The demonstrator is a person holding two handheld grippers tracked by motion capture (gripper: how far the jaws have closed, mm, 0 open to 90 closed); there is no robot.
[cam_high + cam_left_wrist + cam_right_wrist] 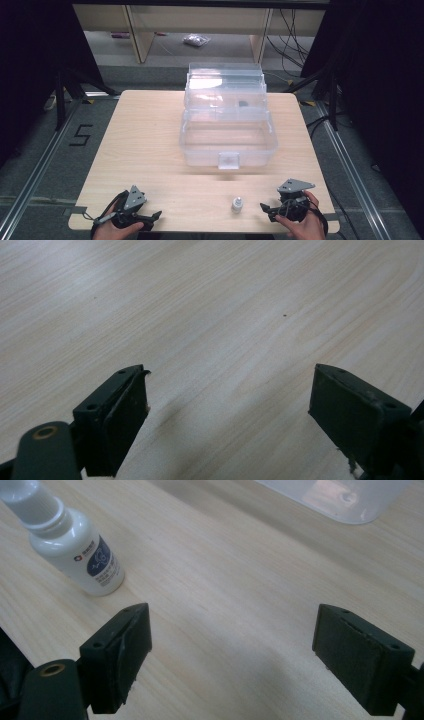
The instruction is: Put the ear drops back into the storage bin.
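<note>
A small white bottle (pixel 237 204) with a clear cap and a blue label stands upright near the table's front edge; in the right gripper view the bottle (pixel 75 545) is at the upper left, beyond the left jaw. My right gripper (pixel 264 208) rests just right of it, open, jaws wide apart over bare wood (pixel 232 645). My left gripper (pixel 155 216) lies at the front left corner, open with nothing between its jaws (pixel 227 405). A clear plastic box (pixel 227 140) with its lid raised stands mid-table.
The box's lid (pixel 225 85) stands up behind it, with a small dark object (pixel 243 104) seen through the plastic. The wooden table (pixel 145 150) has bare surface left of the box and along the front. Dark stands and cables flank the table.
</note>
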